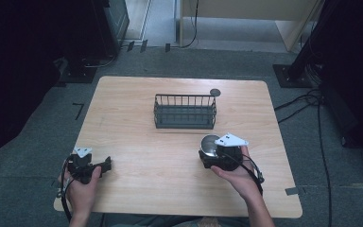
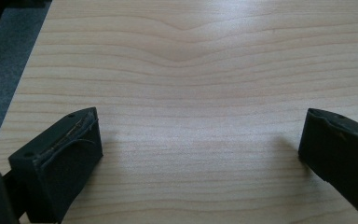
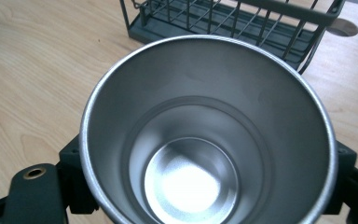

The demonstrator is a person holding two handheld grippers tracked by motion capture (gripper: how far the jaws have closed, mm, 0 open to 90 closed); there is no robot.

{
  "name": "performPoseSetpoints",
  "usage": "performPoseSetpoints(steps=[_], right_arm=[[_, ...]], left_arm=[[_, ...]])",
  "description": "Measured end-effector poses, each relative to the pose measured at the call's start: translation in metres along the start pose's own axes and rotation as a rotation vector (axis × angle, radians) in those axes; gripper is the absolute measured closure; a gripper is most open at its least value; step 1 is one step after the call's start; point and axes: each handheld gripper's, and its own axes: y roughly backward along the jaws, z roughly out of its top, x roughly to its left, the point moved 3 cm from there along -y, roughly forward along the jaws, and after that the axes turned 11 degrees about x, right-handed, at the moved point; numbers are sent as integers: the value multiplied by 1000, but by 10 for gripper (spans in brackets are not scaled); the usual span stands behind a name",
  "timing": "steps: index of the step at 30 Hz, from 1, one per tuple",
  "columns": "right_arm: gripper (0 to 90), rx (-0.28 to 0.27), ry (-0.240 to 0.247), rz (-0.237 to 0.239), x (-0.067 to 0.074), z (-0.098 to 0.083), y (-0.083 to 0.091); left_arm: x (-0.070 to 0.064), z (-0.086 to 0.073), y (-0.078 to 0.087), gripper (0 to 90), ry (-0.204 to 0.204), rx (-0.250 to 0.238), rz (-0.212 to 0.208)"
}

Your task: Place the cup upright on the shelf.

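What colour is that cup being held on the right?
Shiny silver metal, inside and on the rim; the cup shows best in the right gripper view, with the dark wire basket behind it.

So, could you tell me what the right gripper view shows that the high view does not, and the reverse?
Right gripper view alone: the metal cup's shiny empty inside, its bottom, and the jaws pressed against both its sides. High view alone: the left gripper, jaws apart over bare wood, both of the person's hands, and the whole table on grey floor. Both share the cup, the dark wire basket beyond it, and the round grey spot beside the basket.
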Motion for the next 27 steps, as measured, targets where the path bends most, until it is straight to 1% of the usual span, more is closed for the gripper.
performPoseSetpoints(steps=[4,9,14,21,27], right_arm=[[182,-3,-16,-1,-3,9,-2],[182,-4,-23,-6,-4,20,-5],[182,-10,-19,-11,-4,30,-6],[182,-18,-28,-27,-8,44,-7],[182,-19,-15,-42,-8,56,-9]], left_arm=[[0,0,0,0,0,0,0],[0,0,0,0,1,-1,0],[0,0,0,0,2,-1,0],[0,0,0,0,2,-1,0],[0,0,0,0,5,-5,-1]])
